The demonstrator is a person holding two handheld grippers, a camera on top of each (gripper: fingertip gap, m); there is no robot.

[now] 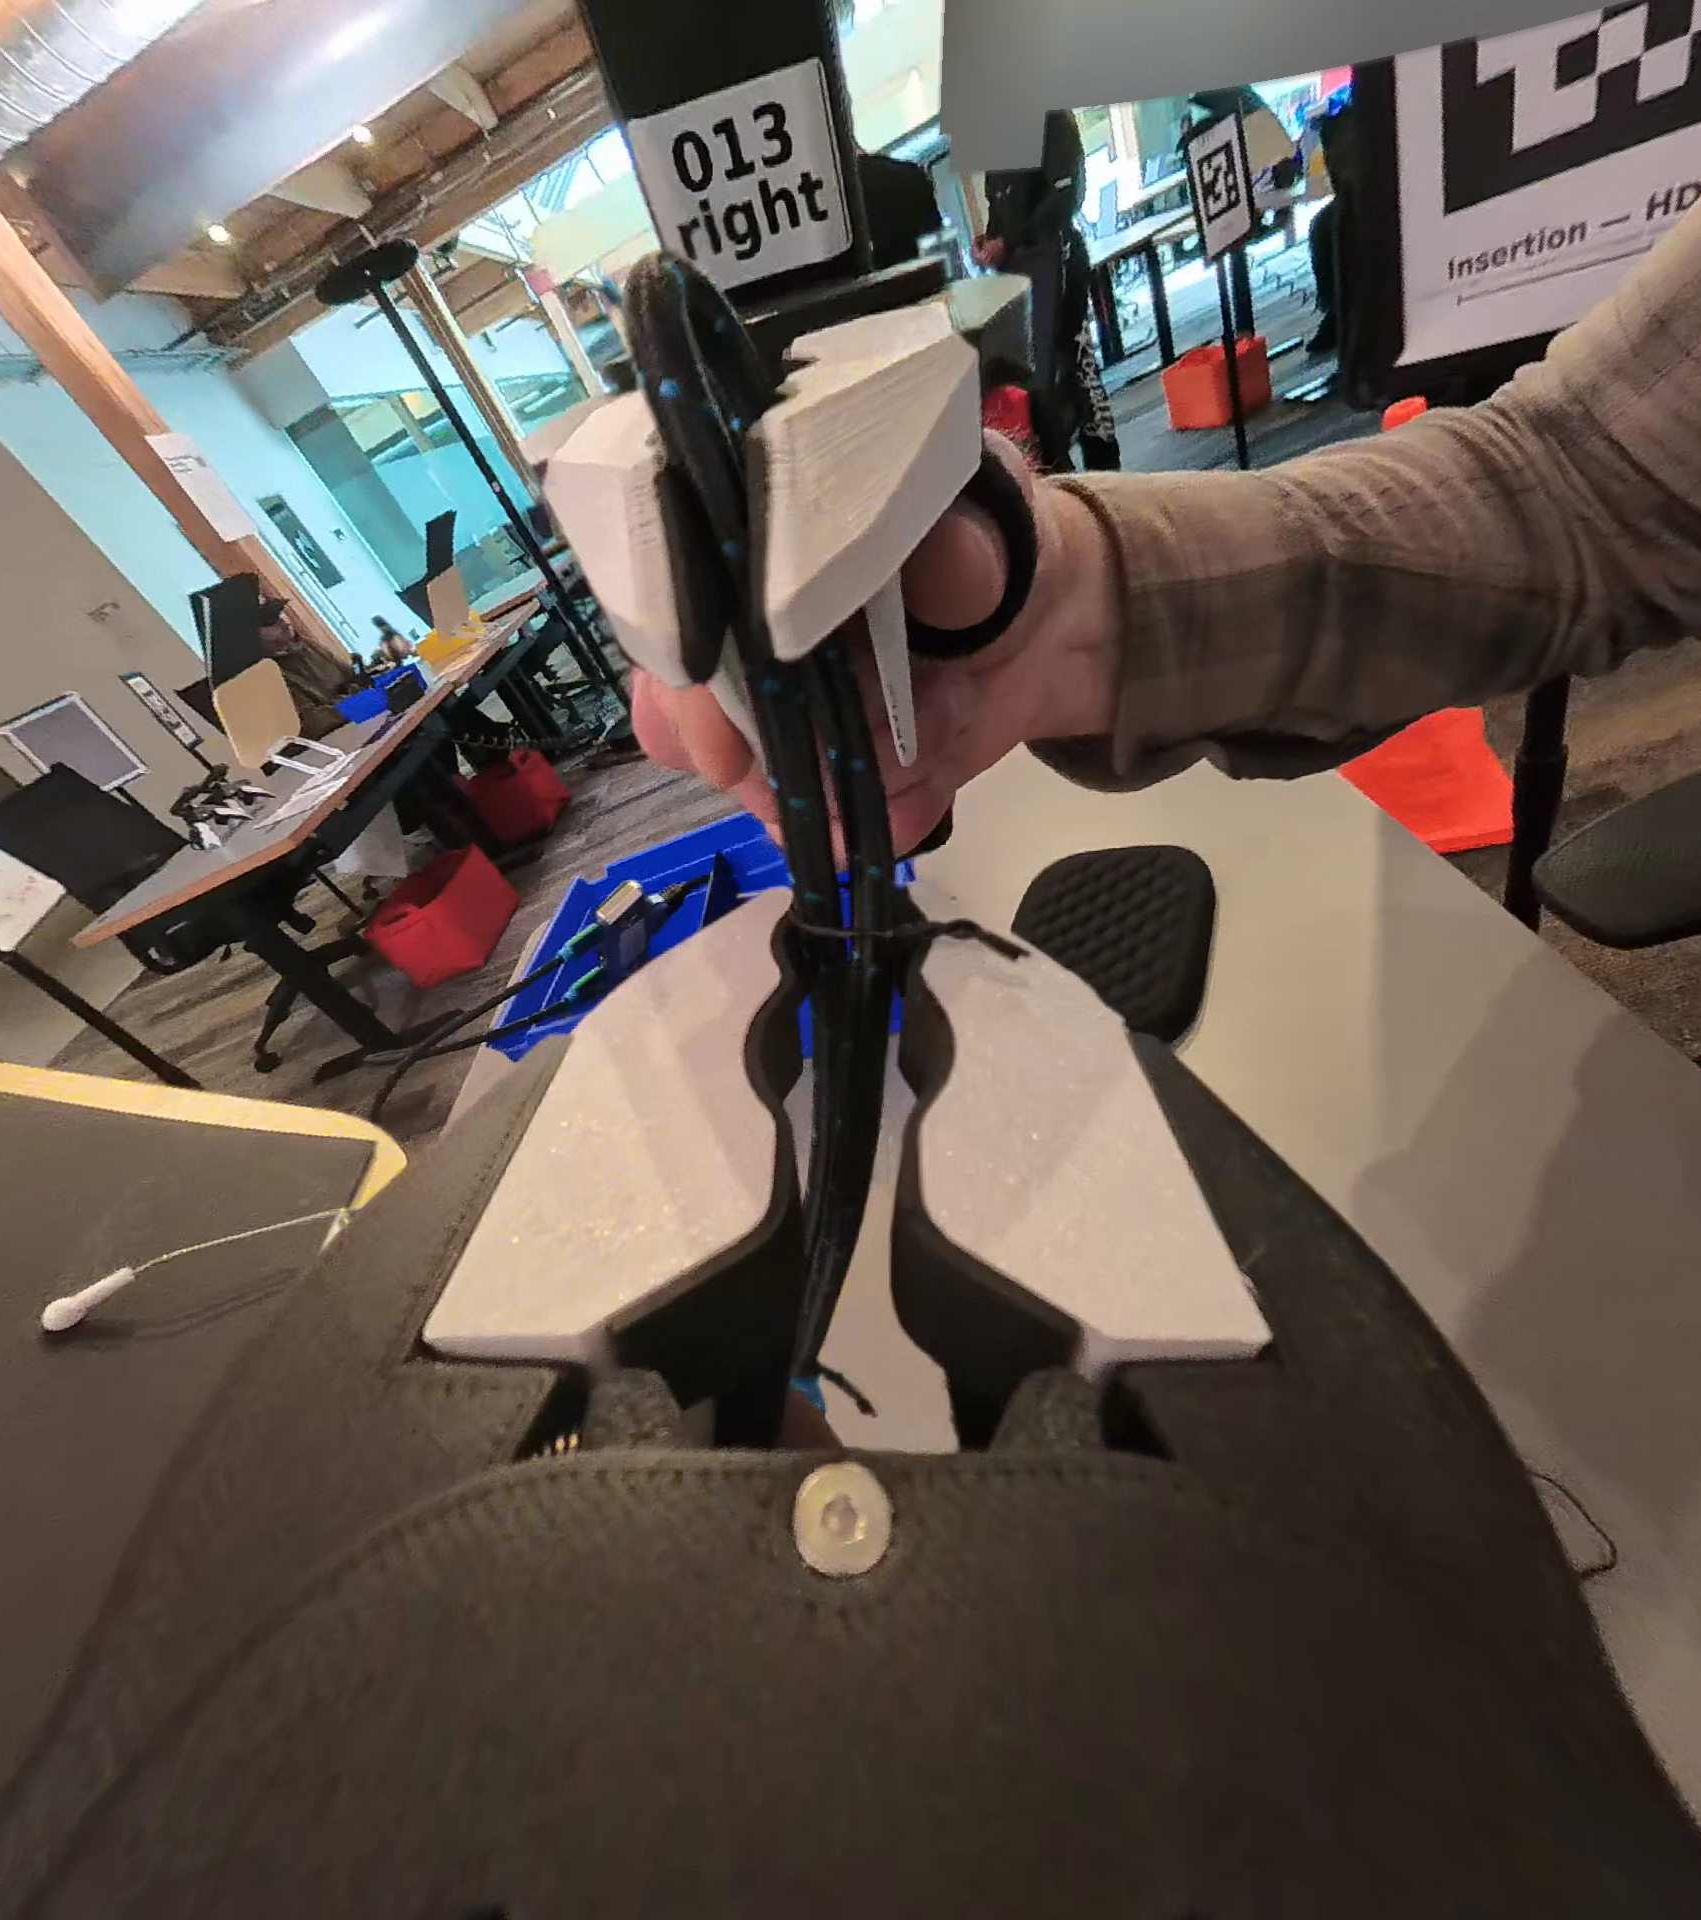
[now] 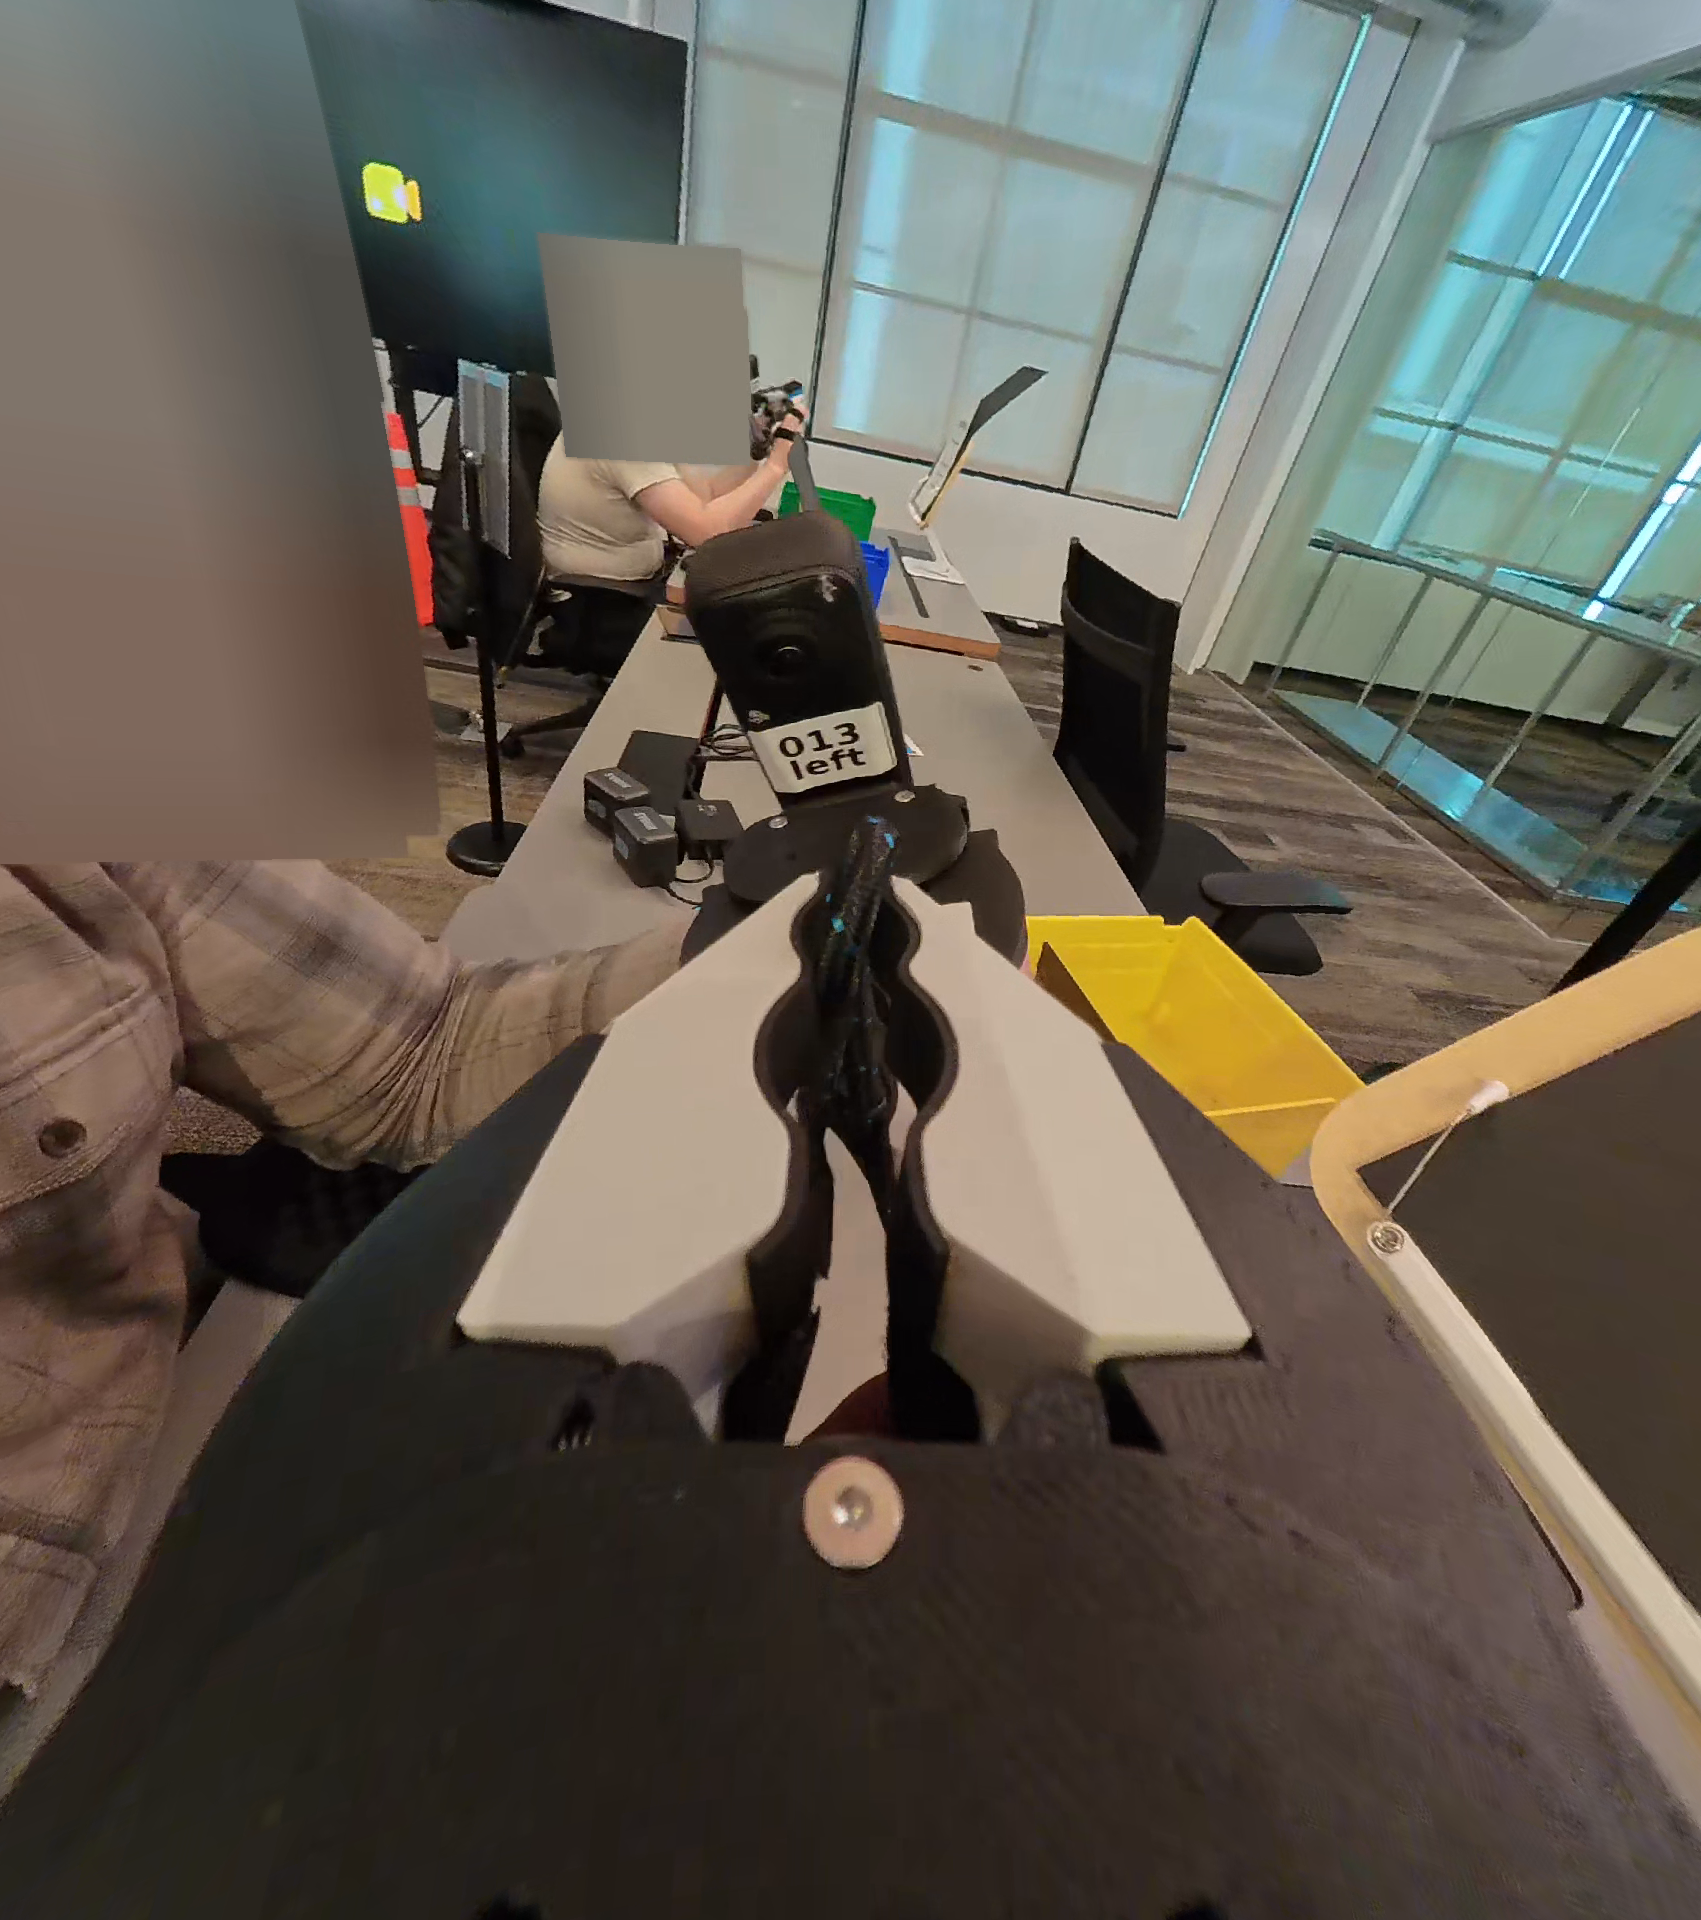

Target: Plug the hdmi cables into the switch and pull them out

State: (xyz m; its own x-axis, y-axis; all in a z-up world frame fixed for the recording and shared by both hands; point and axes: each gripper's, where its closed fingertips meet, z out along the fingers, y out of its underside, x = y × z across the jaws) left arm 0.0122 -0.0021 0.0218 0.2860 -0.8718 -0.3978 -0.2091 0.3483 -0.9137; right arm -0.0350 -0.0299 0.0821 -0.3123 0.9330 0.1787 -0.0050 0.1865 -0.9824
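A coiled bundle of black braided HDMI cable with blue flecks (image 1: 830,1039) hangs in the air between both grippers. A thin tie (image 1: 971,935) binds it. My left gripper (image 1: 841,935) is shut on the bundle's near end. My right gripper (image 1: 737,655), held in a hand, is shut on the looped far end. In the right wrist view my right gripper (image 2: 861,904) clamps the same bundle (image 2: 851,997), with the left gripper's camera body (image 2: 789,644) just beyond. No switch shows in either view.
A blue bin (image 1: 565,945) on the grey table (image 1: 1345,1039) holds another cable with a silver plug (image 1: 622,909). A yellow bin (image 2: 1210,1018) stands beside a black board with a pale wooden edge (image 2: 1604,1247). A black chair (image 2: 1116,665) and people are behind. The left gripper's tips are roughly 7 centimeters from the right gripper's.
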